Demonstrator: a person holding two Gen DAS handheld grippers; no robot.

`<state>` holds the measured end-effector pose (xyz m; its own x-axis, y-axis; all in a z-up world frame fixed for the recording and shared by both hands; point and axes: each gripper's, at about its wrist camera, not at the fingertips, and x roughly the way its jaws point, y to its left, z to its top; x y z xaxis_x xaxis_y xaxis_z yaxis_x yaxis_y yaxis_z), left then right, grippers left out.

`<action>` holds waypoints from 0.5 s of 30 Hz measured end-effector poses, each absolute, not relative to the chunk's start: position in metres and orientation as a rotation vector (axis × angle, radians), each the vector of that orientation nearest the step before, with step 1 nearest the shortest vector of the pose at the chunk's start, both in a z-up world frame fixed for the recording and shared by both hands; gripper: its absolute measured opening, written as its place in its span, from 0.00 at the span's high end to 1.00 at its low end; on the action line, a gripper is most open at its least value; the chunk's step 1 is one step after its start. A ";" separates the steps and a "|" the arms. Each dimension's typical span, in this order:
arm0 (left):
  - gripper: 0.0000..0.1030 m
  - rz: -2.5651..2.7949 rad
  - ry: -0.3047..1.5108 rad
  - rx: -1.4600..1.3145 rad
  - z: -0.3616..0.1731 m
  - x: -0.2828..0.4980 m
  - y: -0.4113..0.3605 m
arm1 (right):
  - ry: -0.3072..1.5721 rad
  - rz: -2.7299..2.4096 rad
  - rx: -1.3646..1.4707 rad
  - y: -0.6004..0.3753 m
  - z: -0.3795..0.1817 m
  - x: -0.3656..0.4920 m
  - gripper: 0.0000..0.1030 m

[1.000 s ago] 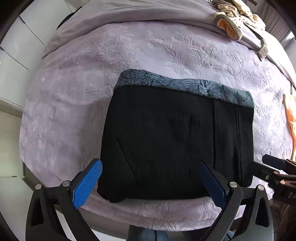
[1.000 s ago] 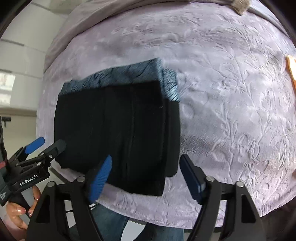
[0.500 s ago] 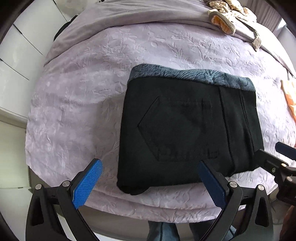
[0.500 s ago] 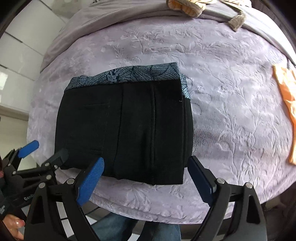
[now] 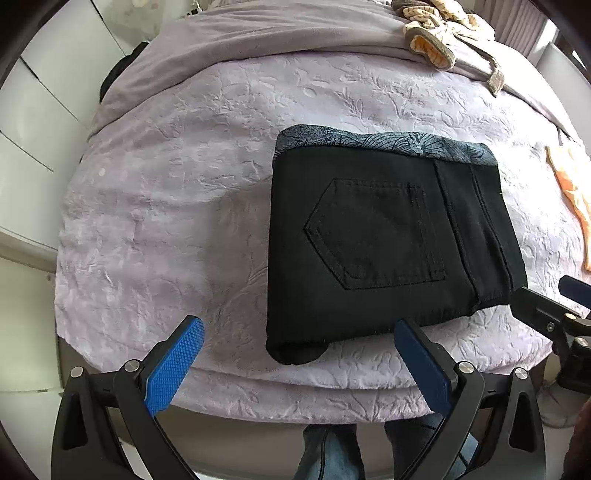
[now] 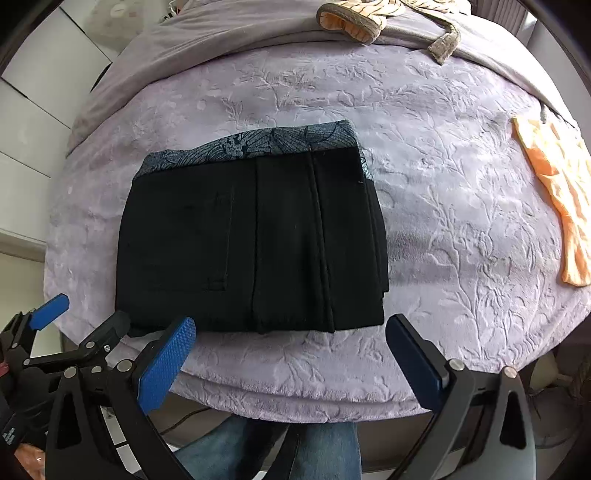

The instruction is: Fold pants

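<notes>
Black pants lie folded into a compact rectangle on the lilac bedspread, a patterned blue-grey lining showing along the far edge and a back pocket facing up. My left gripper hovers open near the bed's front edge, below the fold's left corner, holding nothing. My right gripper hangs just below the pants' near edge; its jaws are opening wide and nothing is between them. Each gripper shows at the side of the other's view.
An orange cloth lies at the right of the bed. A beige and orange garment sits bunched on the grey cover at the far end. White cabinets stand left. A person's jeans-clad legs stand at the bed's front edge.
Both grippers have drawn back and up from the folded pants. The right gripper's fingers have spread wider. The pants lie flat and whole in both views.
</notes>
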<state>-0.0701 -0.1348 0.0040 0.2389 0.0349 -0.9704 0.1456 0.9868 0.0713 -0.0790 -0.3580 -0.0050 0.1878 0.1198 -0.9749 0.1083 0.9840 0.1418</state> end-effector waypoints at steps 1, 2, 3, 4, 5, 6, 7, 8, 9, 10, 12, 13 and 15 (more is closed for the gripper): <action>0.00 -0.078 1.325 0.157 0.005 -0.071 -0.134 | 1.383 0.006 0.193 -0.357 -0.004 -0.080 0.00; 0.00 -0.076 1.319 0.158 0.006 -0.073 -0.134 | 1.380 0.003 0.193 -0.356 -0.003 -0.082 0.00; 0.00 -0.076 1.315 0.160 0.006 -0.074 -0.134 | 1.376 0.000 0.192 -0.355 -0.003 -0.083 0.00; 0.00 -0.074 1.312 0.160 0.007 -0.075 -0.135 | 1.371 -0.003 0.190 -0.354 -0.002 -0.085 0.00; 0.00 -0.075 1.311 0.158 0.007 -0.076 -0.135 | 1.367 -0.006 0.188 -0.353 -0.002 -0.086 0.00; 0.00 -0.075 1.310 0.155 0.008 -0.077 -0.134 | 1.363 -0.010 0.186 -0.353 -0.001 -0.087 0.00; 0.00 -0.076 1.307 0.152 0.008 -0.078 -0.134 | 1.361 -0.011 0.185 -0.352 -0.001 -0.089 0.00; 0.00 -0.079 1.303 0.148 0.009 -0.080 -0.133 | 1.360 -0.011 0.183 -0.351 0.000 -0.090 0.00; 0.00 -0.082 1.298 0.146 0.011 -0.081 -0.133 | 1.356 -0.012 0.179 -0.350 0.001 -0.092 0.00; 0.00 -0.083 1.294 0.147 0.012 -0.082 -0.133 | 1.354 -0.013 0.176 -0.350 0.001 -0.093 0.00; 0.00 -0.087 1.285 0.151 0.014 -0.084 -0.134 | 1.349 -0.012 0.171 -0.349 0.004 -0.096 0.00; 0.00 -0.088 1.281 0.152 0.015 -0.085 -0.134 | 1.345 -0.014 0.171 -0.349 0.005 -0.098 0.00; 0.00 -0.091 1.278 0.152 0.017 -0.087 -0.134 | 1.341 -0.015 0.172 -0.349 0.006 -0.100 0.00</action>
<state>-0.0873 -0.1336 0.0166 0.2873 0.0167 -0.9577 0.1517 0.9864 0.0627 -0.1004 -0.3491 0.0061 0.2295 0.0880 -0.9693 0.1101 0.9872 0.1157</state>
